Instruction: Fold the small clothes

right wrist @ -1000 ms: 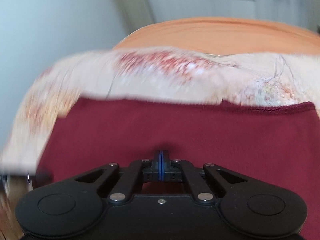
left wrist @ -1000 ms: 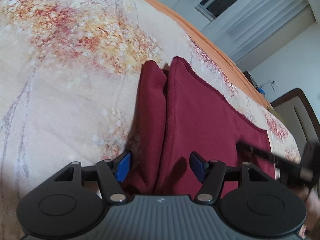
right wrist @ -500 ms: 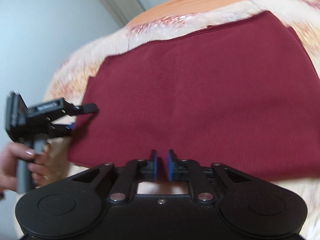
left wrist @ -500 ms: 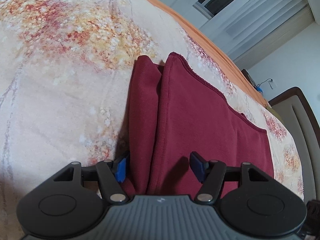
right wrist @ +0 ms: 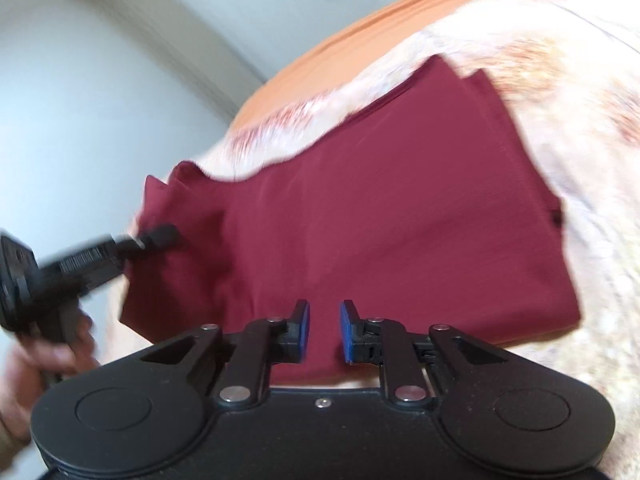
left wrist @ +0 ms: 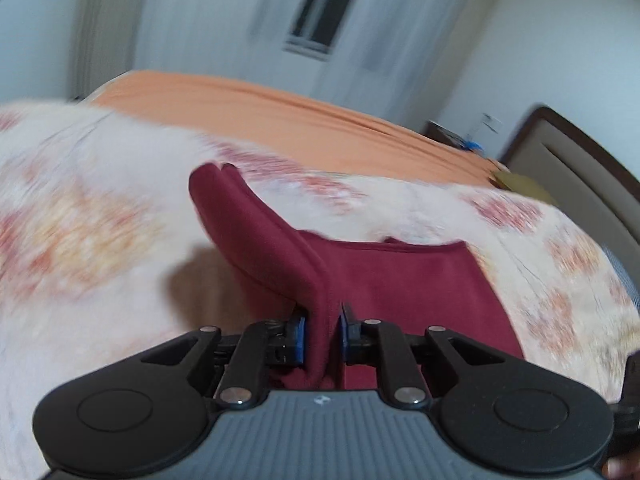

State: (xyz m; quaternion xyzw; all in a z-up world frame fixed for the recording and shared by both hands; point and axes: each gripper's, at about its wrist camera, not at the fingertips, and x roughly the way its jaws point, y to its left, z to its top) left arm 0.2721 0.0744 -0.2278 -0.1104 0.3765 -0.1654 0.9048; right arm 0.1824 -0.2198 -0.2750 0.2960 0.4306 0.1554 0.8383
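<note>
A dark red garment lies on the floral bedspread. My left gripper is shut on a bunched edge of the red garment and lifts it, so a ridge of cloth rises off the bed. It also shows in the right wrist view, at the garment's left end. My right gripper is open a little and empty, above the garment's near edge.
An orange sheet covers the far side of the bed. A padded headboard stands at the right. White walls and a window lie beyond. A hand holds the left gripper.
My left gripper has closed on the garment's edge and lifted it, tilting upward. My right gripper has opened from shut and pulled back over the near edge.
</note>
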